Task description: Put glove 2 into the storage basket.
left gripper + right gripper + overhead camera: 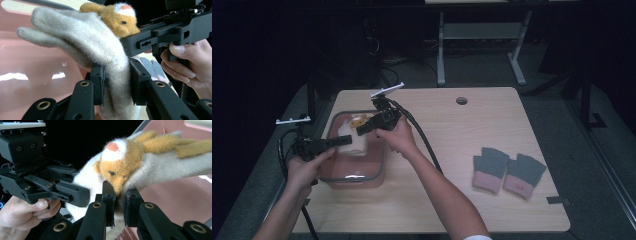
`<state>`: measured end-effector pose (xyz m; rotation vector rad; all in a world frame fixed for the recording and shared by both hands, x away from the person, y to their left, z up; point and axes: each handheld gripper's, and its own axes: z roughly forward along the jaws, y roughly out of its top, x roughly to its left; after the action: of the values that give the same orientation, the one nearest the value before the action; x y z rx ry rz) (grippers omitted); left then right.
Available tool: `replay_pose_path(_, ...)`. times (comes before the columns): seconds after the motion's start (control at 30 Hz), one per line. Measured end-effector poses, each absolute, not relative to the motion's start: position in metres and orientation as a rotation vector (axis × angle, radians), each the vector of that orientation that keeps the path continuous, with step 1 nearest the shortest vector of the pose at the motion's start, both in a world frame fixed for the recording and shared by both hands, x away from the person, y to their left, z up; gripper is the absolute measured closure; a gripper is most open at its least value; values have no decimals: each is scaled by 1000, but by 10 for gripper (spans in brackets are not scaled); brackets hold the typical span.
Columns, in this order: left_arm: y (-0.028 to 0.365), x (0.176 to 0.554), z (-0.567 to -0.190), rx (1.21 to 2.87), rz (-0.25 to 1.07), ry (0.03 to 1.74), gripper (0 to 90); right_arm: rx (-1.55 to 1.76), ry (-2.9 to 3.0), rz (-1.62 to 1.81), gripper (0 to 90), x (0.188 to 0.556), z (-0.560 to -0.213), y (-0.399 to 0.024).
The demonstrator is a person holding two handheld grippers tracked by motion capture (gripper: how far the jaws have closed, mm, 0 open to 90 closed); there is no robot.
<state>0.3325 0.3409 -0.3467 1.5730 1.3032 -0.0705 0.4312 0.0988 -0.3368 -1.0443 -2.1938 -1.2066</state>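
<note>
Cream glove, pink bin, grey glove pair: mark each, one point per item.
cream glove (85, 42), left gripper view, on the knit palm above the jaws.
pink bin (354, 179), high view, on the near rim.
grey glove pair (507, 171), high view, where the two gloves meet.

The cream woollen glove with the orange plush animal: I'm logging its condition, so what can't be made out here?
- Cream woollen glove: its cuff leaves the left gripper view at the bottom edge, between the left gripper jaws.
- Orange plush animal: its chin is hidden behind the right gripper in the right gripper view.
- High view: glove details too small and dim.
</note>
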Motion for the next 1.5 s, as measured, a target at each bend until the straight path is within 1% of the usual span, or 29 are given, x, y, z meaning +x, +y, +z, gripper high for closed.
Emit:
replay_pose_path(0.47, 348, 335, -361, 1574, -94, 1349, 683, -1057, -2149, -1167, 813, 437, -358, 108)
replay_pose_path(0.93, 349, 336, -371, 1617, -93, 1381, 684, -1067, -2138, -1148, 812, 438, -373, 110)
replay_pose_path(1.1, 345, 338, -376, 1643, -87, 1403, 684, -1091, -2114, -1128, 810, 437, -387, 111)
replay_pose_path(1.5, 343, 339, -385, 1666, -89, 1447, 685, -1112, -2148, -1090, 804, 437, -396, 114)
